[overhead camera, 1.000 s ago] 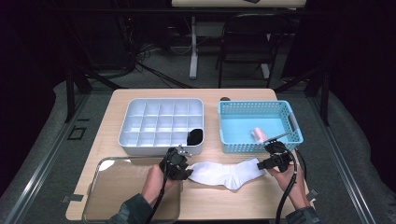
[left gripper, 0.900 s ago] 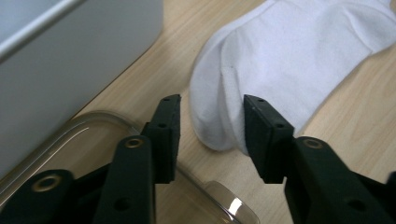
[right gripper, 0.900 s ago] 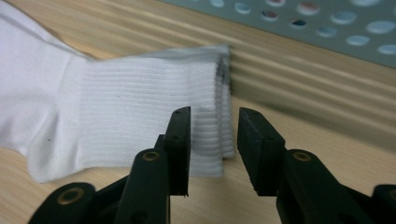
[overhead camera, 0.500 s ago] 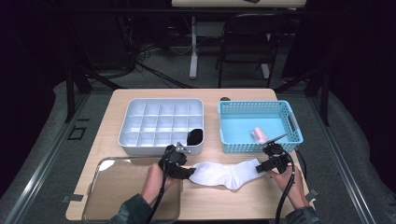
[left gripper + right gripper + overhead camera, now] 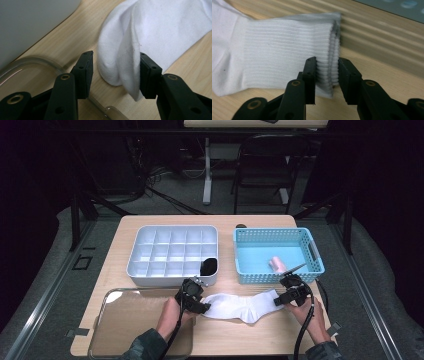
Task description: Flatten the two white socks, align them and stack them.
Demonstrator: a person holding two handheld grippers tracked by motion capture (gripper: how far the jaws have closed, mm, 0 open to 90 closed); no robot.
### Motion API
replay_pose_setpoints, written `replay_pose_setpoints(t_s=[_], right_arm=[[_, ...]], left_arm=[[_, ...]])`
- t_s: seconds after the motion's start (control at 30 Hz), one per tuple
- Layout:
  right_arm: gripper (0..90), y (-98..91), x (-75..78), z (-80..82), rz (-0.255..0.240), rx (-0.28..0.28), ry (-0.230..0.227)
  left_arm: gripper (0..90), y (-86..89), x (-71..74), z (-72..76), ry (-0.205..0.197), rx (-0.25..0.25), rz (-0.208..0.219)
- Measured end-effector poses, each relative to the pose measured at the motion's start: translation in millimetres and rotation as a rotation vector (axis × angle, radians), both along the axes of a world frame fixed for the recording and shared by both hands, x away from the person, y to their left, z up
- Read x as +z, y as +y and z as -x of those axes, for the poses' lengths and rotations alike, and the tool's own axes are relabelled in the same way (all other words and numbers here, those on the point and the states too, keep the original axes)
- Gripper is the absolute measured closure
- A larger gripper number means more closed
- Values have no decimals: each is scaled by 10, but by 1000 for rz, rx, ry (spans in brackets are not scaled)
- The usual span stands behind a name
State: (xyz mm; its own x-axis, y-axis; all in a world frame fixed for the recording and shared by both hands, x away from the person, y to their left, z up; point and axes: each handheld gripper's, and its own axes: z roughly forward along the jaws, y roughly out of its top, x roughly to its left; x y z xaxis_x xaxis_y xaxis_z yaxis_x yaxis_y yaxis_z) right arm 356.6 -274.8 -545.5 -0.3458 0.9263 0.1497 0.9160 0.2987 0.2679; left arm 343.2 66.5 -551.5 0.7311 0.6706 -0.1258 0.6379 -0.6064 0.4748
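The left claw [image 5: 113,73] has just been opening, its jaws now loose around the white sock's [image 5: 240,306] toe on the table [image 5: 150,222]; the right claw [image 5: 327,80] grips the cuff, suggesting a regrip.

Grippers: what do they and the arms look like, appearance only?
Both the left gripper and right gripper are black, each with a black trailing cable. The fingers are flat, rectangular black pads on arms with brass-ringed holes. Dark sleeves cover the forearms.
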Motion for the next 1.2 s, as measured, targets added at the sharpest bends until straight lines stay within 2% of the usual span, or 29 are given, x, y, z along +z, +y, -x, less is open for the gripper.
replay_pose_setpoints(t_s=[0.27,0.47,0.53,0.67,0.73,0.77,0.8,0.87,0.9,0.93,1.2], right_arm=[[772,-18,-11,-16,-33,27,6],[779,-36,-2,-8,-42,19,11],[778,-51,-4,7,-55,-7,3],[778,-80,32,11,-52,14,13],[779,-81,50,18,-57,19,9],[780,-66,49,33,-70,-1,-11],[782,-83,74,29,-64,23,0],[783,-86,96,41,-73,22,-9],[783,-76,98,53,-77,5,-21],[783,-85,108,50,-81,21,-13],[784,-103,163,64,-103,31,-20]], left_arm=[[600,-9,-43,25,8,-19,-4],[675,4,-49,33,4,-41,12],[697,7,-53,28,6,-47,16],[730,13,-51,29,3,-46,21],[743,13,-57,30,3,-48,20],[755,14,-56,29,1,-46,18],[765,16,-55,25,1,-45,17],[779,21,-59,21,5,-43,24],[784,22,-63,20,9,-41,28],[788,25,-62,19,11,-40,29],[802,32,-58,31,3,-45,29]])
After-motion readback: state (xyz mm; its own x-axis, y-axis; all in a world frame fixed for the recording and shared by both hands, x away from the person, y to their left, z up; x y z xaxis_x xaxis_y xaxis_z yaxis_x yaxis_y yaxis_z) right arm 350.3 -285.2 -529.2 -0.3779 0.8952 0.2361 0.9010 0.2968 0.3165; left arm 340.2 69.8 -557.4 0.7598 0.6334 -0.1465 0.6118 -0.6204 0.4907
